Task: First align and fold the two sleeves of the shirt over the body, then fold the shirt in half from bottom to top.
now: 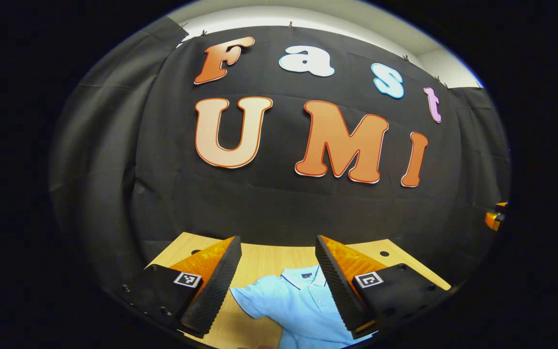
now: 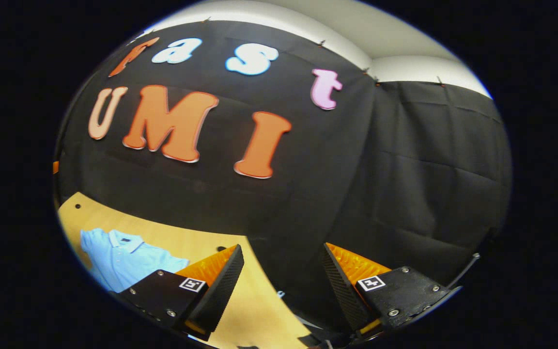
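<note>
Looking along the left claw [image 1: 278,281], we see its fingers spread wide w/ nothing between them. The shirt [image 1: 298,305], a light blue polo, lies flat on the bench [image 1: 269,257] right ahead & below, framed in the gap between the fingers. Its collar [image 1: 308,278] points away from us toward the black wall; one sleeve [image 1: 250,298] sticks out to the view's left. So the shirt's long axis runs away from us, hem near, collar far.

In the right gripper view, the right claw [image 2: 281,286] is also wide open & empty, aimed mostly at the wall. The shirt [image 2: 124,261] sits well off to its left, collar [image 2: 123,240] uppermost in view.

We judge neither sleeve is folded yet. The left claw is lined up over the shirt & looks nearer; the right must swing left & down before it can reach a sleeve. Both hang above the bench, apart from the cloth.
</note>
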`<state>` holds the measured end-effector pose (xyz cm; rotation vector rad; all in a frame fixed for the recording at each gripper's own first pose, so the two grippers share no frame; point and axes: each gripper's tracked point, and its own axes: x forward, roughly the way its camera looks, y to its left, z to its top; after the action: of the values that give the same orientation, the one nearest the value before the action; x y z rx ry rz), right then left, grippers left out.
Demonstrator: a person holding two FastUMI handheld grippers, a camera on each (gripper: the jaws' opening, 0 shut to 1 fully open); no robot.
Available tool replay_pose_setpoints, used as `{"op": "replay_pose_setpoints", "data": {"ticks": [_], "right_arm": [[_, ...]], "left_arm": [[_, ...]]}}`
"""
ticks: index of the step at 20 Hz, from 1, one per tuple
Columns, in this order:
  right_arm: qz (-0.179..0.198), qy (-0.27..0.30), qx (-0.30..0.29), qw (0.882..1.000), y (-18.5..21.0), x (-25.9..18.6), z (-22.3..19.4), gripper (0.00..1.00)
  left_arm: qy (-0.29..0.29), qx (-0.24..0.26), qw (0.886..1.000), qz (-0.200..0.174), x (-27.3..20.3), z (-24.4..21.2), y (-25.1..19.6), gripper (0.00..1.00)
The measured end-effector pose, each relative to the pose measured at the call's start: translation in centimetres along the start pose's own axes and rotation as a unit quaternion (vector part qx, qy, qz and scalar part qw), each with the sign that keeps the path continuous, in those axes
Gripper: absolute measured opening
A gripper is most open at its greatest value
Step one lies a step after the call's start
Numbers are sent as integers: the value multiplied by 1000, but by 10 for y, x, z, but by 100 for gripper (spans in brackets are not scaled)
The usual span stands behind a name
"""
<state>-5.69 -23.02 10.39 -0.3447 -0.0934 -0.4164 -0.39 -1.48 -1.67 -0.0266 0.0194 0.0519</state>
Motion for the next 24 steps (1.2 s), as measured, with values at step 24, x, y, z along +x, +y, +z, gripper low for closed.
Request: {"op": "replay_pose_setpoints", "data": {"ticks": [24], "right_arm": [[264, 187, 10, 946, 340, 90, -115, 99]], "left_arm": [[37, 26, 995, 87, -6, -37, 88, 99]]}}
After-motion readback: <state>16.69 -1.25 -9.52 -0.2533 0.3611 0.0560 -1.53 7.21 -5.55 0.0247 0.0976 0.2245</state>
